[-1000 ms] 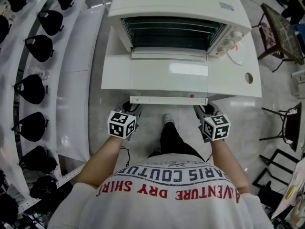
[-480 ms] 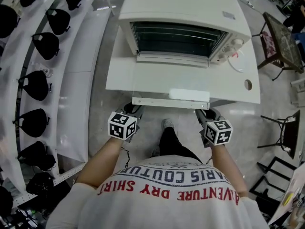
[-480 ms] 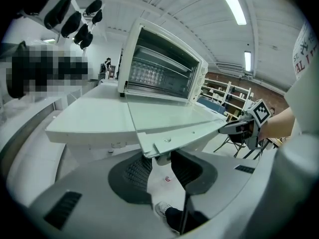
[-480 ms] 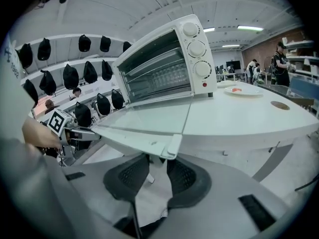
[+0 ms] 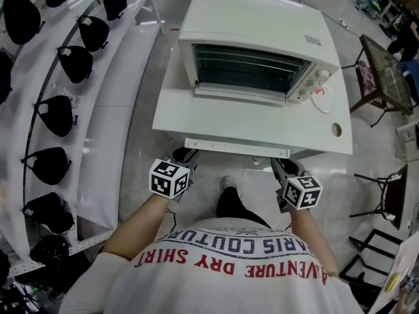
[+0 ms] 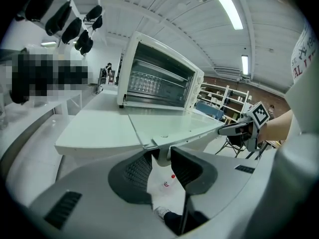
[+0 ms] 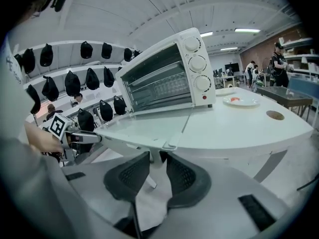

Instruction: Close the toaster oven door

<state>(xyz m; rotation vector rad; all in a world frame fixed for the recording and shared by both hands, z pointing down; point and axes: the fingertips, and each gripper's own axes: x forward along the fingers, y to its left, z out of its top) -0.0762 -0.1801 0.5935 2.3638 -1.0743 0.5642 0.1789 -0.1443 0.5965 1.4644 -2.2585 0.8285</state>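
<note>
A white toaster oven (image 5: 255, 28) stands on a white table (image 5: 327, 136) with its glass door (image 5: 242, 120) folded down toward me, close to level. Along the door's near edge runs the white handle bar (image 5: 236, 148). My left gripper (image 5: 183, 157) is shut on the bar's left end post, which sits between the dark pads (image 6: 139, 171) in the left gripper view. My right gripper (image 5: 280, 167) is shut on the bar's right end post, between its pads (image 7: 182, 176). The oven cavity (image 7: 159, 86) shows its wire rack and three knobs (image 7: 197, 63).
Curved white shelves with several black caps (image 5: 59, 113) run along the left. A plate (image 7: 240, 101) and a round hole (image 5: 336, 129) are on the table's right part. Chairs and a small table (image 5: 380, 51) stand at the right. A small bottle (image 6: 167, 183) lies on the floor.
Both grippers have risen with the handle bar, and the door's near edge has come up a little. Each grip has stayed on its end of the bar.
</note>
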